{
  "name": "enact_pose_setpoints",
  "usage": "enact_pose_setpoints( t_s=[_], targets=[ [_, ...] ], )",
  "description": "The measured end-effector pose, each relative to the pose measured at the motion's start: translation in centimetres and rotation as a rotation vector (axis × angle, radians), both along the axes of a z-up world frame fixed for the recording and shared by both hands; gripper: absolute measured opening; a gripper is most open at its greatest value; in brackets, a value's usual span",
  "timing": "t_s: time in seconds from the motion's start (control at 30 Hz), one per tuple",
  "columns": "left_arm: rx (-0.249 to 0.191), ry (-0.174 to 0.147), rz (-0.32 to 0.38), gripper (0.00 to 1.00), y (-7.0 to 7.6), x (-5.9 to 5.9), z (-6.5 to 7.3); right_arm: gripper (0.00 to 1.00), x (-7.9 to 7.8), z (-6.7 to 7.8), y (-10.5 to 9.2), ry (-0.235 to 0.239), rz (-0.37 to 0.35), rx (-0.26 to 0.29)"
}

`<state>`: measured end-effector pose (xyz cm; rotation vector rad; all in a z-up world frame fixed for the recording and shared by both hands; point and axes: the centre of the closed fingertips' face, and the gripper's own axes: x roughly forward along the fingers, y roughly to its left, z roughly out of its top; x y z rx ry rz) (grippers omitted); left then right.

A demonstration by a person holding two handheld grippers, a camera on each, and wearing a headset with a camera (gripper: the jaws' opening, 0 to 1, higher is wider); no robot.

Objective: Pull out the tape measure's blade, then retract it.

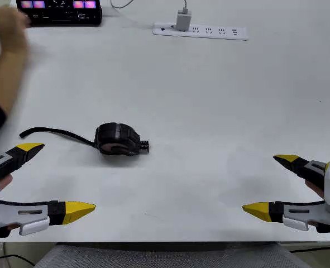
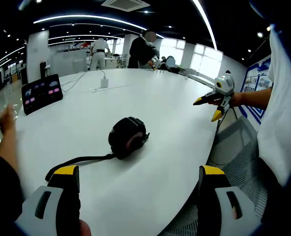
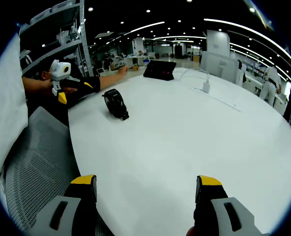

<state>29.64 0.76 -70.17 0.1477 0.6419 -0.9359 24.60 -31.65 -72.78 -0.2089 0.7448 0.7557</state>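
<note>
A forearm [image 1: 3, 61] reaches in over the far left of the table [image 1: 209, 111]. My left claw [image 1: 61, 178] hovers at the near left edge, jaws wide apart and empty. Just beyond it, a black strap [image 1: 53, 132] trails left from the tape measure [image 1: 117, 139], which lies left of centre, clear of both claws. My right claw [image 1: 263, 183] is at the near right edge, well apart from the tape measure, jaws likewise spread, holding nothing.
</note>
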Motion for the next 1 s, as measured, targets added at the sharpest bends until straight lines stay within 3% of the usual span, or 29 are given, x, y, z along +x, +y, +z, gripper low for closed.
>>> enact_pose_setpoints(
  t_s=[1.0],
  targets=[
    [0.003, 0.002, -0.001, 0.98, 0.24, 0.01, 0.01, 0.81, 0.04, 0.02, -0.03, -0.003, 0.009, -0.007]
  ],
)
